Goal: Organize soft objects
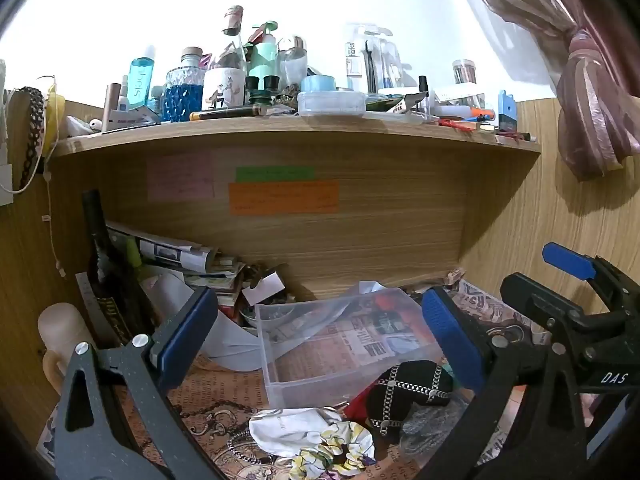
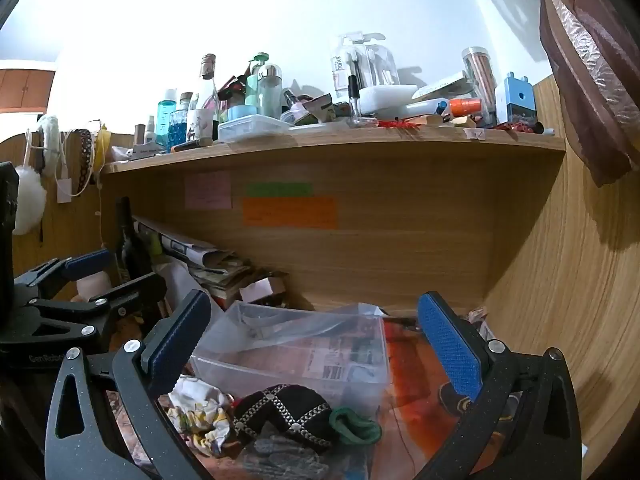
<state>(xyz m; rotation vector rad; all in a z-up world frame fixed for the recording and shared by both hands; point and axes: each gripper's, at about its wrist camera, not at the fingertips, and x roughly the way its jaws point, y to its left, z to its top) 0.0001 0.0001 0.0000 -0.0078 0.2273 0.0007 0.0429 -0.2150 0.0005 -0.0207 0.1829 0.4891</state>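
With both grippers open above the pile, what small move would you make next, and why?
Probably lower the right gripper onto the black studded headband: it lies on top of the soft pile, just in front of the clear bin, which holds no soft items yet.

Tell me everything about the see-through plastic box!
The clear plastic box is a rectangular tub with thin, cloudy walls and no lid. It sits upright on the newspaper-covered surface under the wooden shelf. A crumpled clear plastic bag droops into it. The black patterned cloth lies against its front wall.
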